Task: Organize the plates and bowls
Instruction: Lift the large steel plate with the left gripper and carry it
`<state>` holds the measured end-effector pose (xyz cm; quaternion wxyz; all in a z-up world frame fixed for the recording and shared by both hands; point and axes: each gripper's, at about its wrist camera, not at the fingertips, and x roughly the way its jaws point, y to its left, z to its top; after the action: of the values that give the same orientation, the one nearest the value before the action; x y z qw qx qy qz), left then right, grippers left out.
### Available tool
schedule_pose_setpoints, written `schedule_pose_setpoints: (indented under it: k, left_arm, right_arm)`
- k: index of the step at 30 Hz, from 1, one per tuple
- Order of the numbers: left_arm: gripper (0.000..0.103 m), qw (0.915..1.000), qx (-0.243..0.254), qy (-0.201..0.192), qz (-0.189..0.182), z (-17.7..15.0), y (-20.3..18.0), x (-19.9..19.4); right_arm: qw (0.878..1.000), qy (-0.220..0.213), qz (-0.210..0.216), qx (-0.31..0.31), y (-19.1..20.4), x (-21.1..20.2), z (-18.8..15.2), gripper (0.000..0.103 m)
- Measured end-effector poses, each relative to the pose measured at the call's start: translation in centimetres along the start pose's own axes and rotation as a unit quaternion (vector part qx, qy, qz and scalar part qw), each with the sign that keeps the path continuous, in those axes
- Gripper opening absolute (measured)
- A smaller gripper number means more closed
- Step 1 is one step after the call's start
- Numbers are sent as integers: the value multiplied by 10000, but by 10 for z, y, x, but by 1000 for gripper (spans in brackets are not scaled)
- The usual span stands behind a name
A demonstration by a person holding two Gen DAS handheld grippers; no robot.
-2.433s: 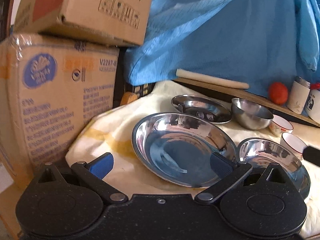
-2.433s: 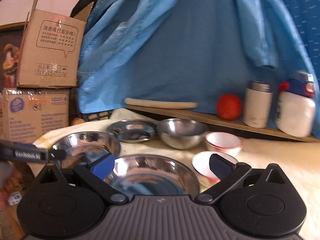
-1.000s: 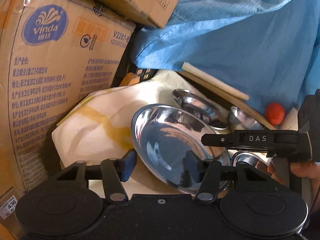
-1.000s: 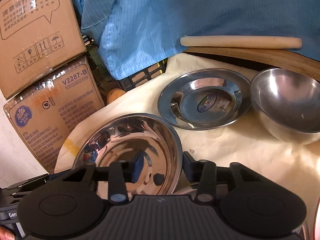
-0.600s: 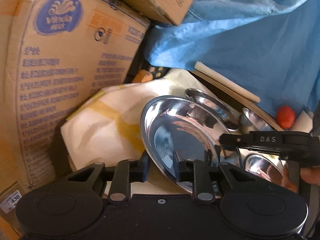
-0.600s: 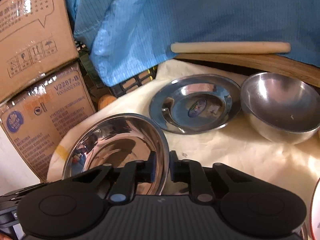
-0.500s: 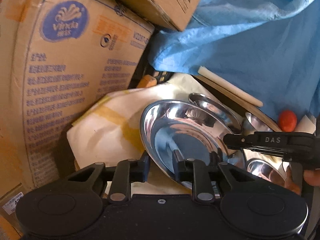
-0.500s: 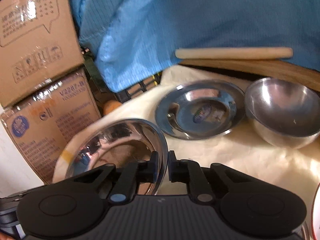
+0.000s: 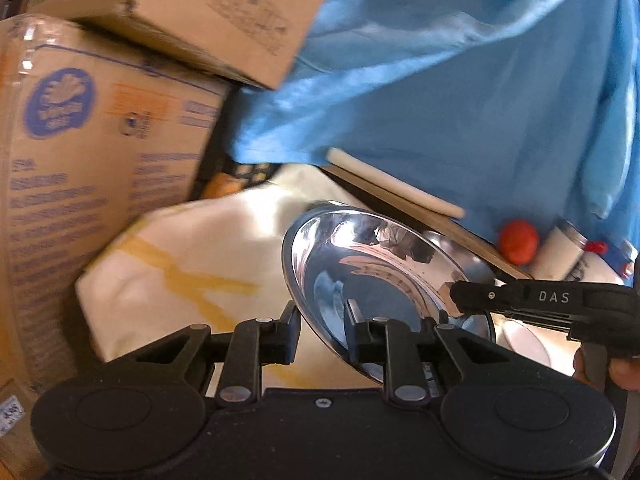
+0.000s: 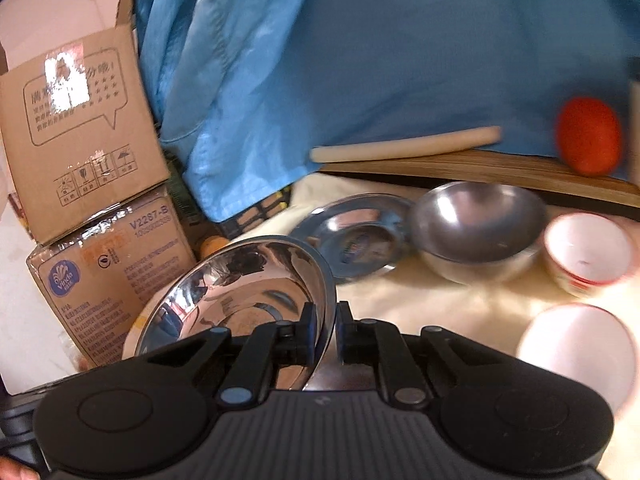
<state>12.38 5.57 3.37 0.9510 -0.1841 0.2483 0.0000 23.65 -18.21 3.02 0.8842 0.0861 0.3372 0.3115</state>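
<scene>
Jaws first: both sets are pinched down on the same big shiny round steel plate (image 9: pixel 372 280). The left gripper (image 9: pixel 320 334) has it by the near rim at bottom centre of its frame, one finger behind the rim and one inside the dish. The right gripper (image 10: pixel 325 332) clamps the opposite edge, low and centre in the right wrist view. So the plate is lifted and tipped up off the cream cloth (image 9: pixel 192 256), held between the two tools, not lying flat.

As for progress, I'd say it's early. Nothing looks stacked yet. In the right wrist view the smaller flat steel plate with a sticker in its middle (image 10: pixel 352 236) sits on its own at centre frame, touching or just beside the deep steel bowl (image 10: pixel 476 232) to its right. A white bowl with a red rim (image 10: pixel 586 252) is at the right edge, and another white dish (image 10: pixel 576 348), blurred, sits below it at lower right. All separate, all on the cloth.

My guess is the big plate is headed for a stack with the other steel plate, but I can't tell from this where it lands. Still left: the steel bowl and both white ones need grouping.
</scene>
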Motion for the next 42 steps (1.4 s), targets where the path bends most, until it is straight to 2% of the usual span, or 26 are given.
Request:
schedule_pose_setpoints:
  k: [11, 20, 26, 31, 42]
  left_arm:
    - [26, 9961, 575, 502, -432, -29, -50, 17]
    - [32, 9914, 1161, 564, -220, -44, -74, 20]
    - [35, 9851, 1650, 475, 34, -50, -87, 23]
    - [42, 9813, 1842, 541, 101, -54, -92, 27]
    - [44, 9818, 1794, 624, 10, -54, -89, 30]
  right_arm:
    - [9981, -119, -533, 299, -37, -57, -29, 12]
    - [9969, -86, -636, 460, -53, -68, -52, 15]
    - [9965, -58, -805, 201, -48, -69, -59, 16]
    - [9952, -94, -968, -100, -40, -69, -60, 17]
    - [9871, -50, -1388, -799, -20, -67, -64, 35]
